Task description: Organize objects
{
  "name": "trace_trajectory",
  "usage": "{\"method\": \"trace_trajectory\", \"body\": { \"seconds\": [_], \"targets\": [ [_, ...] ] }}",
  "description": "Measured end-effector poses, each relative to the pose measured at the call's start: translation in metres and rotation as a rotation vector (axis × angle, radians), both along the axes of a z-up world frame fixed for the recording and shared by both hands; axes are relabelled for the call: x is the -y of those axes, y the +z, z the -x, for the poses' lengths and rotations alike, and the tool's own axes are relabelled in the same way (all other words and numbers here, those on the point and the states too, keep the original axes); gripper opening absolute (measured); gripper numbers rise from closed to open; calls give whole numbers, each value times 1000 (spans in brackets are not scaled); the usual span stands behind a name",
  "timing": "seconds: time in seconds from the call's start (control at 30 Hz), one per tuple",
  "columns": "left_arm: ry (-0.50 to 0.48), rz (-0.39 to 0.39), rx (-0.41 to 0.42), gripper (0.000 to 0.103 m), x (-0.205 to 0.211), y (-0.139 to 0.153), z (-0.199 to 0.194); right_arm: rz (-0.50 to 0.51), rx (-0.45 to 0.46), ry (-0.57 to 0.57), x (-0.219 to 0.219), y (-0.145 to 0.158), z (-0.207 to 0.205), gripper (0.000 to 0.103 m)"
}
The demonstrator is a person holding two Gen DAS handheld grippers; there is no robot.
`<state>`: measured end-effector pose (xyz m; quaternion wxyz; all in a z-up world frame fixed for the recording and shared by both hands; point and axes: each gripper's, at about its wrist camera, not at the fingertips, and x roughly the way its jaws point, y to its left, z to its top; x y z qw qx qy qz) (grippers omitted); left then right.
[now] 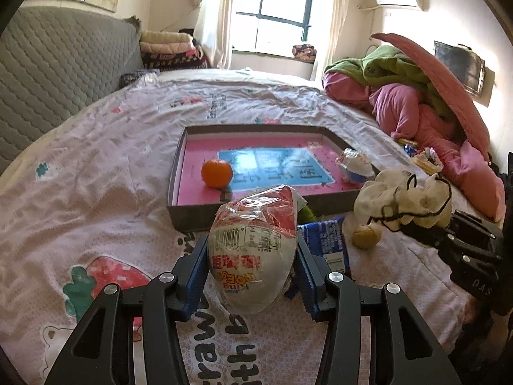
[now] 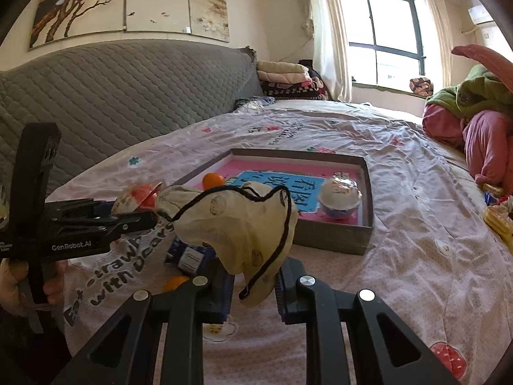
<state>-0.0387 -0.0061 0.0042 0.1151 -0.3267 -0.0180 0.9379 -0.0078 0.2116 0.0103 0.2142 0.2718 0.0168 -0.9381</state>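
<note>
The egg-shaped snack [image 1: 253,256], white and red under crinkled clear wrap, sits pinched between the blue pads of my left claw [image 1: 251,261], lifted above the bedspread [image 1: 96,176] just short of the near edge of the tray [image 1: 179,173]. My jaws are partway apart, pressed against both of its sides. In the right wrist view the same claw [image 2: 141,216] comes in from the left edge with the red-and-white snack [image 2: 136,200] at its tip, and my left hand [image 2: 12,285] wraps the handle below.

My right claw [image 2: 253,284] is squeezed tight on a cream cloth pouch [image 2: 231,224] with a dark drawstring; the pouch bulges up and forward from the pads and hangs over the bed, in front of the tray's near left corner.

The tray [image 2: 333,240] is shallow, grey-walled, with a pink and blue printed floor. Inside it an orange [image 1: 217,173] lies near the left wall, and a small wrapped cup [image 2: 340,200] of white and purple stands by the right wall.

On the bedspread between both claws and the tray's near edge lies a blue packet [image 1: 327,240], and a small round yellowish thing [image 1: 365,236] sits beside it, under the pouch. Pink and green bedding [image 1: 416,96] is heaped along the right edge of the bed.
</note>
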Motion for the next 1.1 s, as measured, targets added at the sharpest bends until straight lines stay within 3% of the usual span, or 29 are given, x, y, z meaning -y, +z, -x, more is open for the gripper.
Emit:
{"method": "trace_trajectory", "body": {
  "seconds": [0.17, 1.1],
  "targets": [
    [6, 14, -40, 51, -2, 7, -5, -1, -23, 11, 5, 4, -3, 22],
    [49, 42, -82, 51, -8, 28, 8, 43, -65, 28, 14, 19, 16, 22]
  ]
}}
